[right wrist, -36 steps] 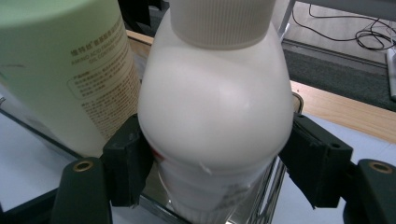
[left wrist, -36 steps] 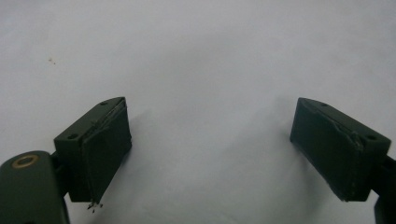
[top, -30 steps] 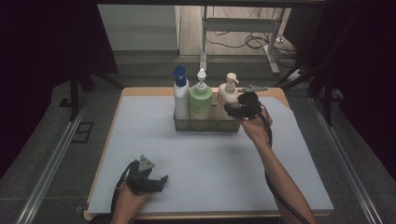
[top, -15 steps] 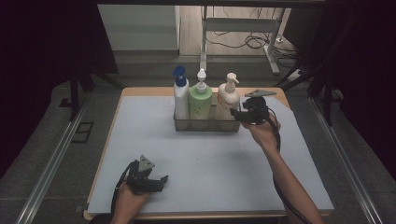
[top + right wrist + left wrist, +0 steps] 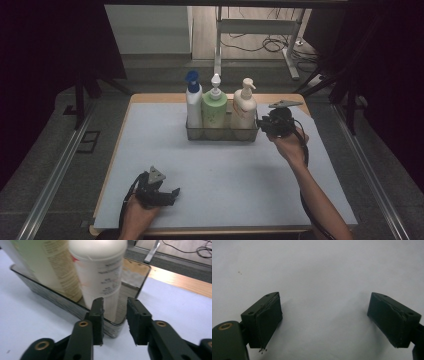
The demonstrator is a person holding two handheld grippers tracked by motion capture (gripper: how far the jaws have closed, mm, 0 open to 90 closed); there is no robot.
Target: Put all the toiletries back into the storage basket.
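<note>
In the right gripper view the cream bottle (image 5: 100, 277) is cut off by the top edge, its label print too blurred to read; the green bottle (image 5: 50, 267) runs off the top too. From the high view, the tray (image 5: 222, 134) wall hides all three bottle bases

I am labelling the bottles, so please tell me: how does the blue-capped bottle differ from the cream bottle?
The blue-capped bottle is white with a blue flip-style cap; the cream bottle has a cream pump head. The blue-capped bottle stands at the tray's left end, the cream bottle at its right end, nearest the right gripper. The blue-capped bottle looks slimmer and slightly taller. Both stand upright in the same tray, with the green bottle between them.
</note>
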